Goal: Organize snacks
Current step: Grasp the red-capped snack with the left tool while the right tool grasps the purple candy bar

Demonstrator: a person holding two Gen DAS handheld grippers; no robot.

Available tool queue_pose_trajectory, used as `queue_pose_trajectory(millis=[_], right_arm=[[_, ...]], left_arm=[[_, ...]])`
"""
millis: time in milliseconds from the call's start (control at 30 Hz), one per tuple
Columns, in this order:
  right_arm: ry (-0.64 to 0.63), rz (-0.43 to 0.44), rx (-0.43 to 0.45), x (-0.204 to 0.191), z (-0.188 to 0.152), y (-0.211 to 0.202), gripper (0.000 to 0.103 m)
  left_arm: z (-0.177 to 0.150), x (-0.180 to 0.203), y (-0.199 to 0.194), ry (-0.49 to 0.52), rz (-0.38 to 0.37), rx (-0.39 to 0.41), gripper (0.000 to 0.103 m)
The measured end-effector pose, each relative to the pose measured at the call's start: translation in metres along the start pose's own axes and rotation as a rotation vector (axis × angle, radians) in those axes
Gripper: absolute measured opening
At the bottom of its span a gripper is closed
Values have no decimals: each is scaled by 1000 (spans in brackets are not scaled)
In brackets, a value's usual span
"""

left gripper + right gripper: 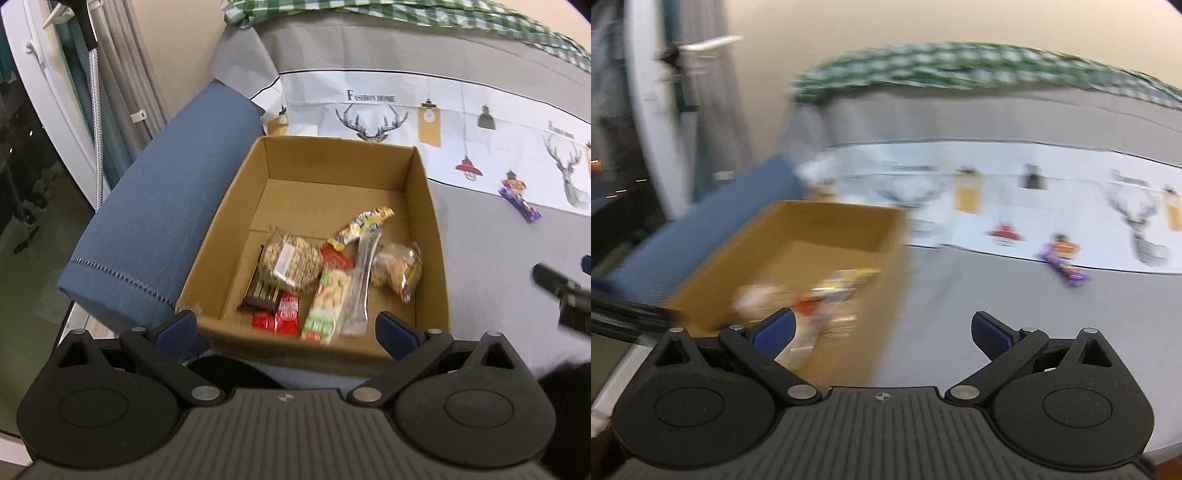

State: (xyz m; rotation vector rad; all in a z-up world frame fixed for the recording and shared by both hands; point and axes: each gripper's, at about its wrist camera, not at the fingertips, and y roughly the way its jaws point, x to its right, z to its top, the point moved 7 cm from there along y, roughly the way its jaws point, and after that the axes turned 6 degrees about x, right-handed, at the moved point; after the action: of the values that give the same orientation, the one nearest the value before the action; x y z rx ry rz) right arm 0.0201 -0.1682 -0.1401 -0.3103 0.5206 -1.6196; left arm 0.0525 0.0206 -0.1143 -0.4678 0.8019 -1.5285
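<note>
An open cardboard box [424,206] sits on the grey bedsheet and holds several snack packs: a round grain cake [290,260], red bars [280,317], a peanut pack [327,302], a yellow bar [360,225], a bag of cookies [397,271]. A purple snack bar [519,199] lies on the sheet to the box's right; it shows in the right wrist view [1063,264]. My left gripper [286,326] is open and empty above the box's near wall. My right gripper [882,330] is open and empty, beside the box [886,258], in a blurred view.
A blue cushion [159,221] lies left of the box. A white printed cloth [424,107] with deer and lamps lies behind it, and a green checked fabric [369,11] at the back. Curtains and a window frame [55,103] stand at the left.
</note>
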Motion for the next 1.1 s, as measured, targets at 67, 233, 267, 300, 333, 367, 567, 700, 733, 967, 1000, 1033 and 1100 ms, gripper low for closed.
queue_pose_trajectory(millis=[67, 233, 267, 300, 333, 367, 567, 700, 733, 967, 1000, 1033, 1100], right_arm=[[20, -81, 1, 47, 1, 34, 101], [1, -247, -42, 170, 2, 151, 102], [-4, -282, -48, 191, 3, 174, 102], [-13, -307, -61, 211, 2, 199, 102], [-18, -316, -86, 228, 2, 221, 102], [-13, -326, -107, 242, 0, 242, 102], [52, -319, -168, 291, -14, 326, 36], [118, -378, -151, 299, -26, 308, 18], [146, -422, -149, 306, -31, 297, 18], [368, -782, -115, 376, -80, 206, 19], [378, -809, -106, 385, -83, 201, 22], [396, -815, -97, 390, -86, 198, 26], [411, -799, -70, 396, -90, 195, 29]], left_arm=[[16, 3, 14, -26, 7, -31, 103], [54, 14, 48, -74, 35, -99, 103], [61, 17, 53, -71, 46, -102, 103], [68, 21, 58, -62, 56, -101, 103], [77, 28, 64, -43, 69, -98, 103], [83, 34, 69, -26, 77, -95, 103], [127, 100, 108, 84, 47, -57, 103], [167, 185, 137, 194, -79, 22, 103], [176, 212, 147, 234, -110, 40, 103], [196, 415, 230, 569, -385, 104, 103], [194, 441, 247, 597, -417, 76, 103], [193, 457, 260, 605, -422, 62, 103], [187, 492, 289, 626, -450, 32, 103]])
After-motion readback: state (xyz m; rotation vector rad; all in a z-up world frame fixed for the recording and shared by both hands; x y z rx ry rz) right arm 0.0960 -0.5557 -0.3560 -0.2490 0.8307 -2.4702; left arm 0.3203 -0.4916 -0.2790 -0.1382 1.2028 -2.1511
